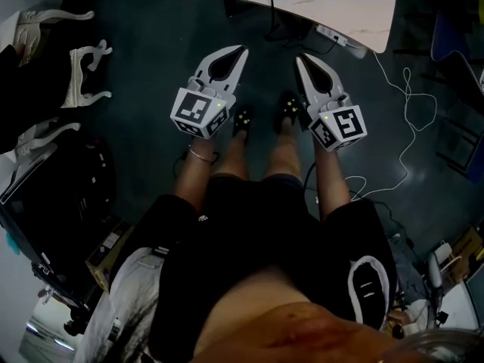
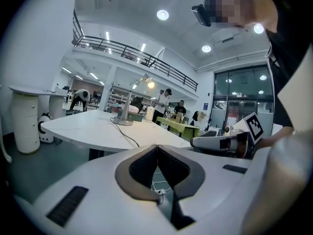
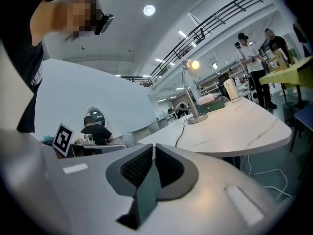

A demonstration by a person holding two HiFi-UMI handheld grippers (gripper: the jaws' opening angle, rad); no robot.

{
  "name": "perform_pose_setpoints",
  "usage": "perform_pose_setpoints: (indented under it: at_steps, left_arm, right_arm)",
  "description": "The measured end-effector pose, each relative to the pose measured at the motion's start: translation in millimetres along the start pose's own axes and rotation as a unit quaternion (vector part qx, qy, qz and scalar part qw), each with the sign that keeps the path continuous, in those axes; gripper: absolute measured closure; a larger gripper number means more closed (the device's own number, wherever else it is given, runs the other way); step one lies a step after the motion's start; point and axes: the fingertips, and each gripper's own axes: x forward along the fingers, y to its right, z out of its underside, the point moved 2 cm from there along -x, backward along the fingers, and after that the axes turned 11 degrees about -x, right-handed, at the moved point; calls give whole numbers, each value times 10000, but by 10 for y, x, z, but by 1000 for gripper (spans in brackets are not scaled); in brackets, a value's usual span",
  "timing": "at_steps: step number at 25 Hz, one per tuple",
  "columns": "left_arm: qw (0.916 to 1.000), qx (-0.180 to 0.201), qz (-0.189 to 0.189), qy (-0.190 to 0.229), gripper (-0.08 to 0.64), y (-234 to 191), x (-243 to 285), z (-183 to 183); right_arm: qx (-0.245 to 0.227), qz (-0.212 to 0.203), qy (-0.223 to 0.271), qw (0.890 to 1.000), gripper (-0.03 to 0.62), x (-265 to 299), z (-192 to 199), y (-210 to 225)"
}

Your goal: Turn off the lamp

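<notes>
The desk lamp stands on the white table, its head lit and its round base trailing a dark cable. The left gripper view shows the same lamp far off, still glowing. Both grippers hang low in front of the person's legs, short of the table's edge. My left gripper is shut with nothing in it, its pads meeting at the tip. My right gripper is also shut and empty, with jaws closed.
A power strip and a looping white cable lie on the dark floor to the right. A black case and white frames sit at the left. Several people stand behind the table.
</notes>
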Motion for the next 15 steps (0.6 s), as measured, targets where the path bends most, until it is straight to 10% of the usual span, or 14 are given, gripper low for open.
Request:
perform_pose_setpoints:
  at_steps: [15]
  left_arm:
    - [9997,-46,-125,-203,552,-281,187,580]
  right_arm:
    - [-27,121,-288,9995,589,257,535,156]
